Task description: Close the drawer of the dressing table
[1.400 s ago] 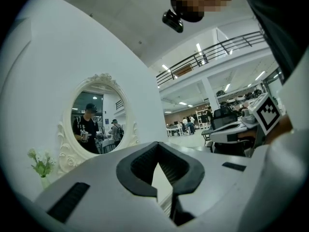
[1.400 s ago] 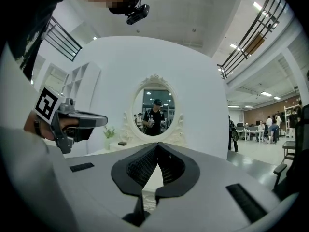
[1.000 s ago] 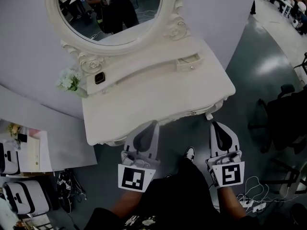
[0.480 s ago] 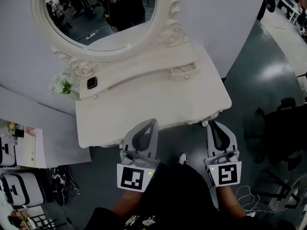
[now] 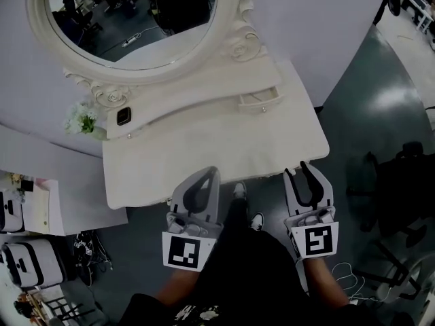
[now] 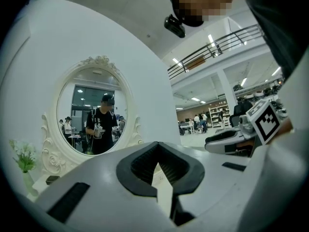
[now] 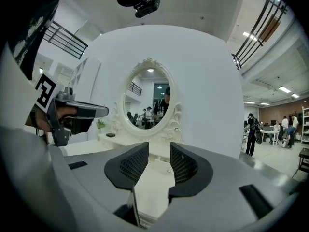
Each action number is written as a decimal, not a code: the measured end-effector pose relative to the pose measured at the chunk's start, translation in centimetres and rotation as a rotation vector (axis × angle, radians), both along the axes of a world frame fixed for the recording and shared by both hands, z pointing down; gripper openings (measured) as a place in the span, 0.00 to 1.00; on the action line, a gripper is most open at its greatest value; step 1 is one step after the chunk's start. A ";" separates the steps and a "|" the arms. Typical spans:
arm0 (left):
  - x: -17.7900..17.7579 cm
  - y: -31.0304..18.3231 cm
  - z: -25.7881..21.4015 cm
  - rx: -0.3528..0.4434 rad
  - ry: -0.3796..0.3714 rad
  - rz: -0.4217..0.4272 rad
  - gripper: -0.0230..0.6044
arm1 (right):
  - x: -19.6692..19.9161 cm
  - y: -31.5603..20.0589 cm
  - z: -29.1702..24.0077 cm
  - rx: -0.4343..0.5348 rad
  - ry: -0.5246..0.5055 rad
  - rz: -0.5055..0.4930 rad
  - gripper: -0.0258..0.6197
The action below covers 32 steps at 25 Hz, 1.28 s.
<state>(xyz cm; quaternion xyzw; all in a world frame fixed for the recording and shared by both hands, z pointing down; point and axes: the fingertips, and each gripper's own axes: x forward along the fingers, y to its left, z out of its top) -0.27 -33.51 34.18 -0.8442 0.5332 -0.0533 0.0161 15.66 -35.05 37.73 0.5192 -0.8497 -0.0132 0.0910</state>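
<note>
1. Right, the drawer sits at the right end of the counter's raised back ledge, under the right side of the mirror. It stands pulled out a little, with its small knob facing the person.
2. The left tool is over the counter's near edge. Its jaws are pressed together with nothing between them.
3. The right tool hangs just off that near edge, toward the right corner. Its jaws have just been opening and now stand apart. There is nothing between them, and only the pale counter top shows through the gap.
4. Both tools sit side by side and point toward the mirror, well apart from the drawer.
5. At the ledge's left end lies a small dark square thing. Just left of it is a bunch of white flowers.
6. In the left gripper view, the mirror reflects a person in dark clothes.
7. Below, between the tools, a shoe rests on the grey floor.
</note>
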 end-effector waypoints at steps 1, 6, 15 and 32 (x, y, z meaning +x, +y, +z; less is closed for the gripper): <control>0.0 -0.4 0.0 0.007 0.002 0.001 0.04 | 0.0 -0.4 0.2 -0.007 0.006 0.003 0.22; 0.1 -2.6 0.3 0.011 0.014 0.015 0.04 | -0.4 -1.9 1.4 -0.038 0.010 -0.012 0.26; -0.5 -6.2 1.7 -0.020 0.017 0.022 0.04 | -1.6 -5.2 2.7 -0.065 0.025 -0.017 0.27; -1.8 -11.0 6.0 -0.129 -0.005 0.032 0.04 | -3.5 -10.3 7.9 -0.185 0.051 -0.026 0.27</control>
